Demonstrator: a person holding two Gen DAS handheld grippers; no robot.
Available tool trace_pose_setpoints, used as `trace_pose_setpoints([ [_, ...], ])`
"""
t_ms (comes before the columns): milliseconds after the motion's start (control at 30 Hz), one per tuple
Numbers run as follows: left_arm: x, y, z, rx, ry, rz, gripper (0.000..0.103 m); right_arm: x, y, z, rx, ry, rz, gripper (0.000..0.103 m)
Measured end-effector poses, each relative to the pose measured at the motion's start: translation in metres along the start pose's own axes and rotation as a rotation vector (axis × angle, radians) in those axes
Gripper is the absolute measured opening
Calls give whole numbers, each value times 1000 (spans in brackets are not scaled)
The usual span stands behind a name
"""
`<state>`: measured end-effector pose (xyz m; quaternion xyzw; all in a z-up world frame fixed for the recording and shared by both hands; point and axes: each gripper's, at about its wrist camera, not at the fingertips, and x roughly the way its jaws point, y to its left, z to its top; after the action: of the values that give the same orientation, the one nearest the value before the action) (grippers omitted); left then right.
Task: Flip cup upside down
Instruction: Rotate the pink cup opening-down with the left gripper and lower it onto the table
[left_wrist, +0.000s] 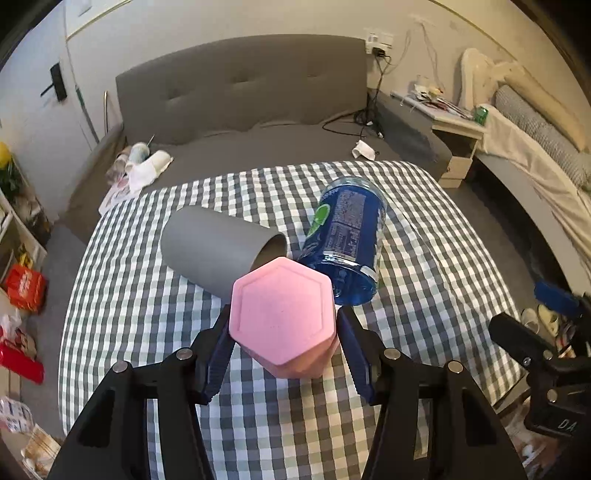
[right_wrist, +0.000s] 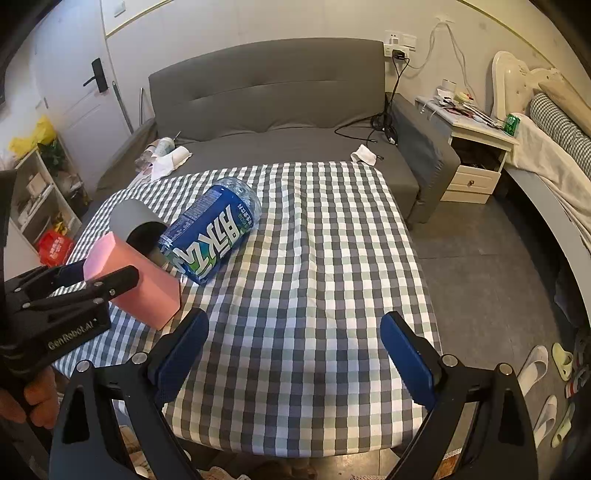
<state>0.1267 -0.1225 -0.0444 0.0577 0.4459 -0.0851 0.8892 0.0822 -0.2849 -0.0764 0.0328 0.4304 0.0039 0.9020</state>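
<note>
A pink hexagonal cup (left_wrist: 282, 317) stands upside down on the checked tablecloth (left_wrist: 147, 314), its flat base facing up. It also shows in the right wrist view (right_wrist: 142, 288). My left gripper (left_wrist: 284, 350) has its blue fingers spread on both sides of the cup, with a small gap on each side. My right gripper (right_wrist: 295, 354) is open and empty over the table's near middle.
A grey cup (left_wrist: 214, 247) lies on its side just behind the pink cup. A blue-labelled plastic bottle (left_wrist: 347, 240) lies beside it. A grey sofa (left_wrist: 251, 96) stands behind the table, a nightstand (right_wrist: 476, 147) and a bed to the right.
</note>
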Motion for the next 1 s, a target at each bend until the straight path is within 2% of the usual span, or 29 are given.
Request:
trace_pose_setpoints([
  [300, 6, -3, 1, -1, -11, -24, 58, 0, -3, 0, 10, -2, 2, 95],
  [500, 1, -2, 2, -11, -24, -56, 73, -1, -3, 1, 13, -16, 12, 95],
  [700, -19, 6, 2, -26, -72, -71, 74, -10, -1, 2, 12, -61, 18, 95],
  [1000, -71, 27, -7, -56, -212, -55, 74, -39, 15, -8, -26, -158, 31, 95],
])
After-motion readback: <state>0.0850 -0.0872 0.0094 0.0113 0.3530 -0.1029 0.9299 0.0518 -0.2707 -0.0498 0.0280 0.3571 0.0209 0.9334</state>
